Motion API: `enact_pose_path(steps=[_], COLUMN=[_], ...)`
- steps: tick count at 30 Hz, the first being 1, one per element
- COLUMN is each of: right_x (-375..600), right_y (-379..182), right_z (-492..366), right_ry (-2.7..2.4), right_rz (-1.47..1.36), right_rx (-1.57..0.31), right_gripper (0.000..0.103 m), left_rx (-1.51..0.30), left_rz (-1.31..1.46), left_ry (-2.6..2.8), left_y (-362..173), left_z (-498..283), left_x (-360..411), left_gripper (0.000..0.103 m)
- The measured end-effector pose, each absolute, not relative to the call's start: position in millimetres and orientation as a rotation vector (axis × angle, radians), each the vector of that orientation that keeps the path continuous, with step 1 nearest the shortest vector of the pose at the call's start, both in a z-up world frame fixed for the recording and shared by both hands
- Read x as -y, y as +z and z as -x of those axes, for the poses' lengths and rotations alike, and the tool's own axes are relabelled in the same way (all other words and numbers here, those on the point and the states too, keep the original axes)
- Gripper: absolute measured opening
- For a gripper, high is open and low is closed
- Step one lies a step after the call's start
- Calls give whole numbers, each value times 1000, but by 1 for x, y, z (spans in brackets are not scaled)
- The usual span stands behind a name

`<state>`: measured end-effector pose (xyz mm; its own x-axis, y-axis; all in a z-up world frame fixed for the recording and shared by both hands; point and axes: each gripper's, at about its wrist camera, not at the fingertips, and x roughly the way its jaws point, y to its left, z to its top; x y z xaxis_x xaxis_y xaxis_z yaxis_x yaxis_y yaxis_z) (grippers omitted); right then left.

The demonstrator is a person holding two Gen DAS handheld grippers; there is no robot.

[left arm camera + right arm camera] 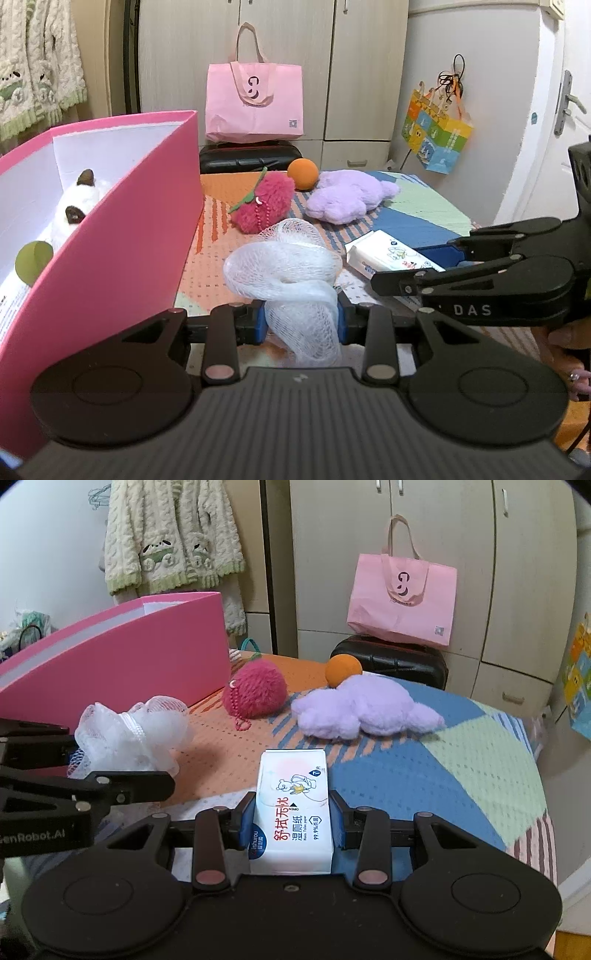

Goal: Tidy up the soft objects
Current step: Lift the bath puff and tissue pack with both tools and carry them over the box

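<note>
Left gripper (301, 321) clamped on white mesh sponge (284, 258) just beside the pink box (122, 236); right gripper (293, 821) squeezing wet-wipe pack (291, 812), farther from it. Only in left wrist view: box interior, with white plush cat (79, 206) and green ball (33, 260).

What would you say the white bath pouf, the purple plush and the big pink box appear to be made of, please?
White bath pouf: gathered plastic mesh netting, slightly translucent; open weave shows.
Purple plush: fluffy synthetic pile fabric, matte; probably stuffed.
Pink box: stiff cardboard or paperboard, smooth matte pink outside, white inside; thin straight walls.
</note>
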<state>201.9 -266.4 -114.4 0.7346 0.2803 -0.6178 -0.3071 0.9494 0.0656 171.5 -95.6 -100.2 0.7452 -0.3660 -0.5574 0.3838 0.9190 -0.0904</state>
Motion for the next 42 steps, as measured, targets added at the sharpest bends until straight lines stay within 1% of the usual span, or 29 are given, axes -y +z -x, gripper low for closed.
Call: enact_pose_path(steps=[6, 9, 12, 23, 35, 42], right_x=[267, 268, 270, 260, 236, 213], right_y=[-111, -111, -110, -91, -58, -35], right_z=[-181, -172, -166, -129, -102, -88], right_ry=[335, 341, 361, 461, 574, 630], right_rz=[22, 7, -25, -63, -25, 18], right_rx=[-684, -707, -769, -821, -847, -816], right_gripper=[44, 45, 45, 45, 45, 45], left_rx=[-618, -636, -659, -746, -803, -812], left_rz=[-24, -12, -25, 5, 20, 5], left_ry=[-434, -455, -491, -584, -670, -684], left_y=[-96, -95, -94, -86, -58, -33], left_z=[-156, -151, -143, -115, -93, -77], left_x=[92, 89, 87, 67, 36, 13], left_gripper=[32, 32, 32, 32, 32, 32])
